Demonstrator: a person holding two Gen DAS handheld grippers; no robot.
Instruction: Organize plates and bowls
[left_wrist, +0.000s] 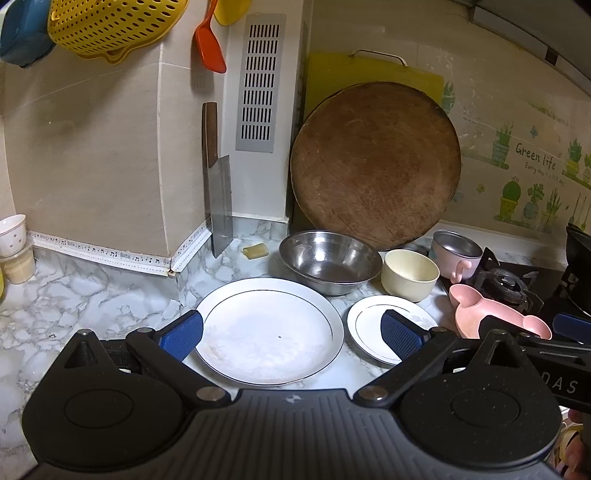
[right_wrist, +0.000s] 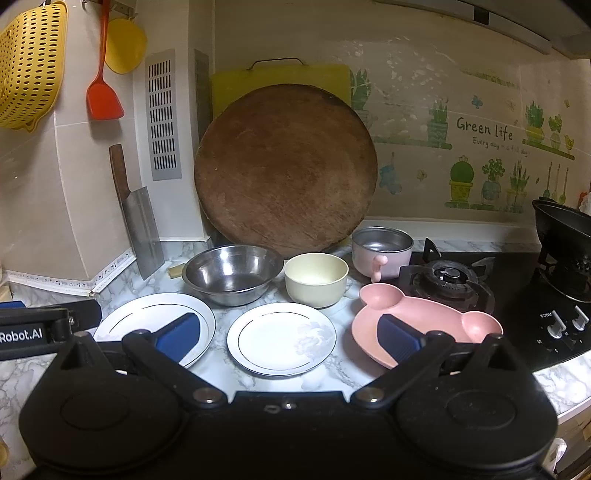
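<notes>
Looking down at the grey marble counter (right_wrist: 258, 373), we see the dishes spread out side by side, none stacked yet, so we think the tidying has not started. The big white plate with a thin dark ring (left_wrist: 269, 332) sits at the bottom middle of the left view, and the small white plate with a dark ring (right_wrist: 281, 339) sits just beside it. Behind them stand the shiny steel bowl (right_wrist: 232, 273), the cream round bowl (right_wrist: 316, 278) and the little pink cup with a steel inside (right_wrist: 382, 251). The pink bear-shaped plate (right_wrist: 424, 321) lies at the right, near the black gas stove (right_wrist: 450, 280). Our left gripper (left_wrist: 291, 334) hangs low over the big plate with its blue pads wide apart and nothing in them. Our right gripper (right_wrist: 290, 336) hangs over the small plate, spread wide too and empty. Both point forward toward the wall, level and side by side.
</notes>
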